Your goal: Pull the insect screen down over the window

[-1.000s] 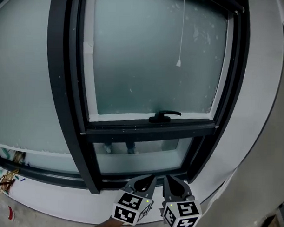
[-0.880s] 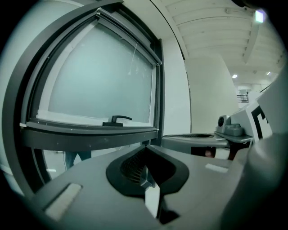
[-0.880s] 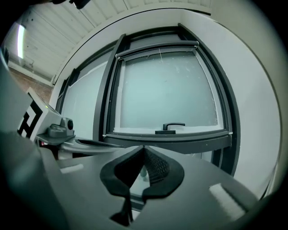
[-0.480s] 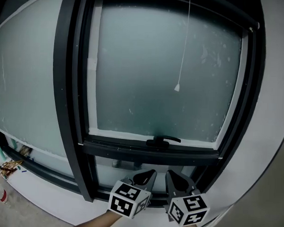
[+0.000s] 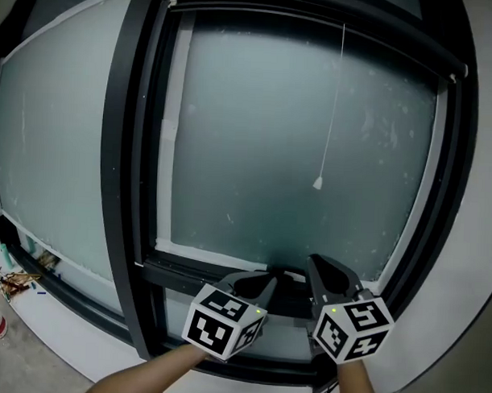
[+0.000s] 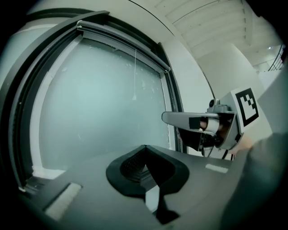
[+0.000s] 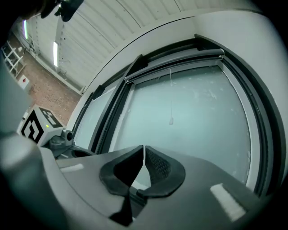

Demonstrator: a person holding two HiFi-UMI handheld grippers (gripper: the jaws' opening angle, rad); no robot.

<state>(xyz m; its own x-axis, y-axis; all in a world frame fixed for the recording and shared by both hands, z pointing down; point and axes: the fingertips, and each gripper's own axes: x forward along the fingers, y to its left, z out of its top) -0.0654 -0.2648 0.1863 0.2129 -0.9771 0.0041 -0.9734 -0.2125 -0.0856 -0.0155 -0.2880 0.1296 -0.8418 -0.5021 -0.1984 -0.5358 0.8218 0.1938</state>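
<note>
Two claws, my left claw [image 5: 257, 282] and right claw [image 5: 328, 273], are pinched closed on nothing. The screen's pull cord [image 5: 318, 183] hangs before the pane [image 5: 256, 136] above them; only the gripper views show the ceiling [image 7: 112, 27].

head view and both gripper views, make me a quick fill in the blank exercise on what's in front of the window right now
1. The left gripper and the right gripper both have their jaws ____, with nothing between them.
2. The thin pull cord hangs down from the ____ of the window frame.
3. In the head view, the cord's white end hangs ____ both grippers.

Missing words: shut; top; above
</note>
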